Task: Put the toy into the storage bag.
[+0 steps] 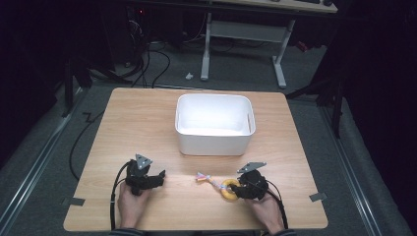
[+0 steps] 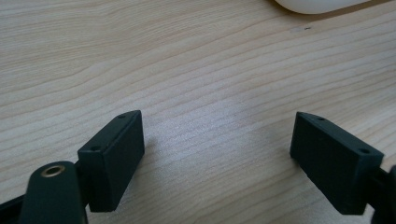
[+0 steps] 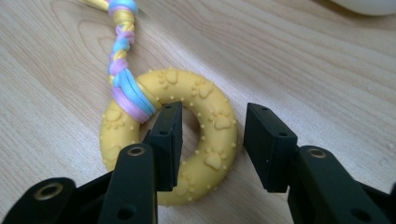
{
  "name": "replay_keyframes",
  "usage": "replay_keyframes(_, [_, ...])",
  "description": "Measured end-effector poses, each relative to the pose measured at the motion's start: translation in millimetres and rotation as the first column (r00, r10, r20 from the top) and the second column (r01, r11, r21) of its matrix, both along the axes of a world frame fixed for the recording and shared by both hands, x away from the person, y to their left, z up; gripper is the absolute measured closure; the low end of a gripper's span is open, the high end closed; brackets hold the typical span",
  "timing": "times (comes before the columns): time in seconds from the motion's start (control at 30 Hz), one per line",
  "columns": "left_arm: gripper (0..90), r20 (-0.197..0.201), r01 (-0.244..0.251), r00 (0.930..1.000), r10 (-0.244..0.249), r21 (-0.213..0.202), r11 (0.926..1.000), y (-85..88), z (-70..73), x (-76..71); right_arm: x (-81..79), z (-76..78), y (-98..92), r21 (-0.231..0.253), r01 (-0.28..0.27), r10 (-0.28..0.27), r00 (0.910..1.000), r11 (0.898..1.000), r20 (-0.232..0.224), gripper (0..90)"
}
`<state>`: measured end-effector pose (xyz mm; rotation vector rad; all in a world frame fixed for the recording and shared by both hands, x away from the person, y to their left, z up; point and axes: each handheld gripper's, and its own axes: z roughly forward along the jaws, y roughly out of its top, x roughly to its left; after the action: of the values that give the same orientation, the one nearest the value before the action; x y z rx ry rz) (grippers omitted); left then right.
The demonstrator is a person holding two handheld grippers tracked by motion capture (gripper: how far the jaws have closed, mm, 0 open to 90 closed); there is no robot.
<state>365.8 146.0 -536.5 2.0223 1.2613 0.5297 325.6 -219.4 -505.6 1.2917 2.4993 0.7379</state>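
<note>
My right tool (image 3: 210,140): jaws spread astride yellow ring toy's (image 3: 212,126) 3 o'clock rim.
My left tool (image 2: 217,154): spread wide over bare tabletop (image 2: 187,70).

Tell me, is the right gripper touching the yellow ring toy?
Cannot tell. In the right gripper view, the right gripper straddles one side of the yellow ring toy; a gap shows at one jaw, but the other overlaps it.
</note>
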Motion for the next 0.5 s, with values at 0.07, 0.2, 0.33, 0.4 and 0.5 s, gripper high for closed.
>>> replay_keyframes(0.07, [18.3, -0.001, -0.001, 1.0000, 0.001, -0.001, 1.0000, 0.4, 0.1, 0.4, 1.1, -0.9, 0.1, -0.008, -0.005, 0.005, 0.9999, 1.000, -0.009, 59.1])
replay_keyframes(0.2, [18.2, -0.001, 0.000, 1.0000, 0.000, -0.001, 1.0000, 0.4, 0.0, 0.3, 2.3, 0.1, 1.3, -0.015, -0.006, 0.006, 0.9998, 1.000, -0.021, 60.9])
replay_keyframes(0.33, [18.2, -0.001, 0.000, 1.0000, 0.000, -0.001, 1.0000, 0.5, 0.0, 0.3, 1.7, 0.7, 5.6, -0.046, -0.022, 0.021, 0.9997, 0.999, -0.016, 63.5])
replay_keyframes(0.4, [18.0, -0.001, 0.001, 1.0000, -0.001, 0.002, 1.0000, 0.3, 0.0, 0.1, 1.9, 1.1, 6.7, -0.056, -0.023, 0.022, 0.9996, 0.998, -0.017, 63.8])
replay_keyframes(0.5, [17.6, 0.002, 0.004, 1.0000, -0.004, 0.004, 1.0000, 0.0, -0.1, -0.8, 2.1, 1.1, 5.8, -0.049, -0.024, 0.023, 0.9996, 0.998, -0.019, 64.3])
